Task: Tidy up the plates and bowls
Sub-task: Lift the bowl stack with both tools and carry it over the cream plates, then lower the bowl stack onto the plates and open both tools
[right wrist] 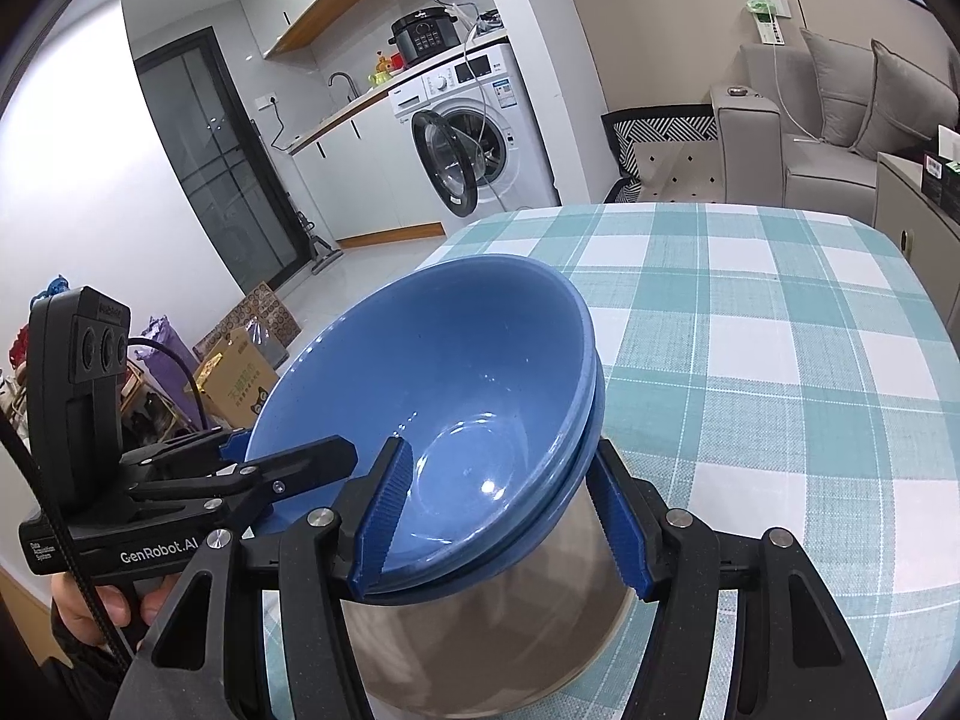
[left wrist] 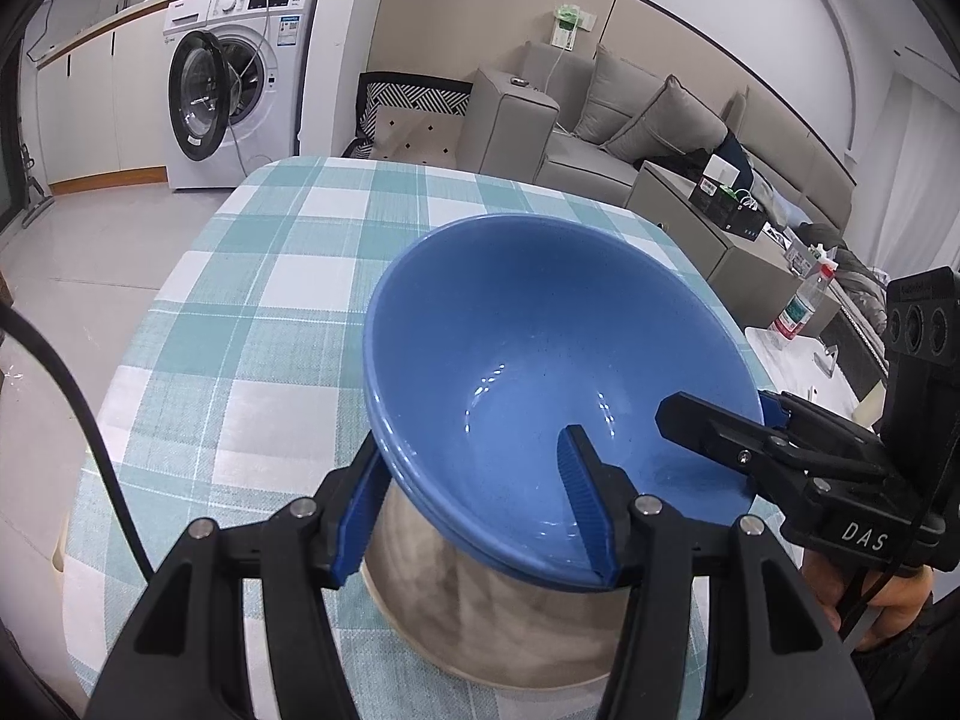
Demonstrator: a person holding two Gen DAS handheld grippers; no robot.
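Two nested blue bowls (left wrist: pixel 540 360) sit tilted on top of a shiny steel container (left wrist: pixel 480 618) on the checked tablecloth. My left gripper (left wrist: pixel 474 516) straddles the near rim, one finger inside the bowl and one outside, jaws wide and not pinching. My right gripper (right wrist: pixel 504 522) straddles the opposite rim of the blue bowls (right wrist: pixel 444 396) the same way, above the steel container (right wrist: pixel 480 630). Each gripper also shows in the other's view, the right one (left wrist: pixel 720 426) and the left one (right wrist: pixel 264 462), with tips at the rim.
The table (left wrist: pixel 252 276) carries a teal and white checked cloth. Beyond it are a washing machine (left wrist: pixel 240 78) with its door open, a grey sofa (left wrist: pixel 630 120), a side table with a bottle (left wrist: pixel 801 306), and boxes on the floor (right wrist: pixel 240 378).
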